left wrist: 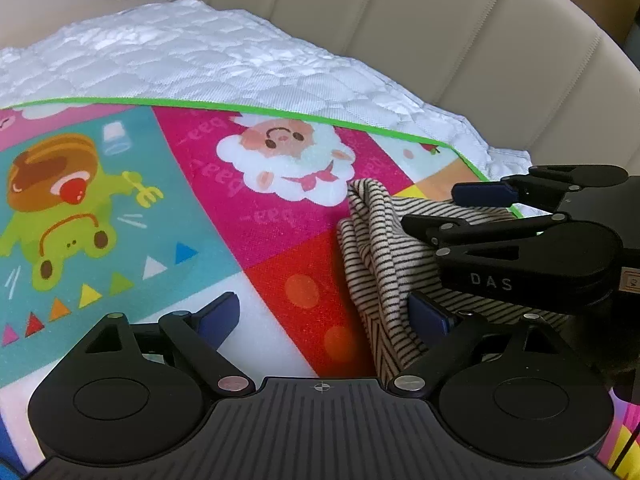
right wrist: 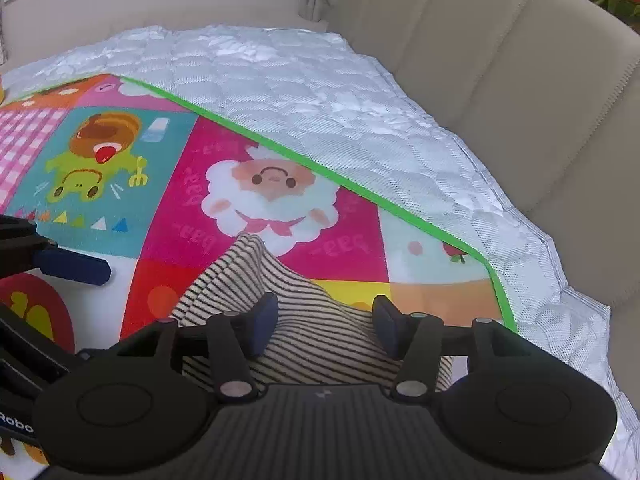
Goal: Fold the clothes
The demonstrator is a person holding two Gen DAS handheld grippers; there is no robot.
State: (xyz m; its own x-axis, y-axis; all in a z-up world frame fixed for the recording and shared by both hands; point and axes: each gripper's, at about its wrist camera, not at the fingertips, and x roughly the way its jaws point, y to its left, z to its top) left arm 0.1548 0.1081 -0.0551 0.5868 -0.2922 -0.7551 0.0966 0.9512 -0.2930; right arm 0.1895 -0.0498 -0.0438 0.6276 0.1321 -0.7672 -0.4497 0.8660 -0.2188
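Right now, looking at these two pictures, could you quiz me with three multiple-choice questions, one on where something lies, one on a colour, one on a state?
1. Where does the black-and-cream striped knit garment lie?
A. on the colourful cartoon play mat
B. on the beige sofa back
C. on the floor

2. What colour is the mat's edge trim?
A. blue
B. green
C. black

3. How is the garment?
A. spread flat
B. on a hanger
C. bunched in folds

Answers:
1. A, it rests on the mat's red and pink squares.
2. B, a bright green border meets the white quilted cover.
3. C, its folds heap up beside the left hand-held gripper.
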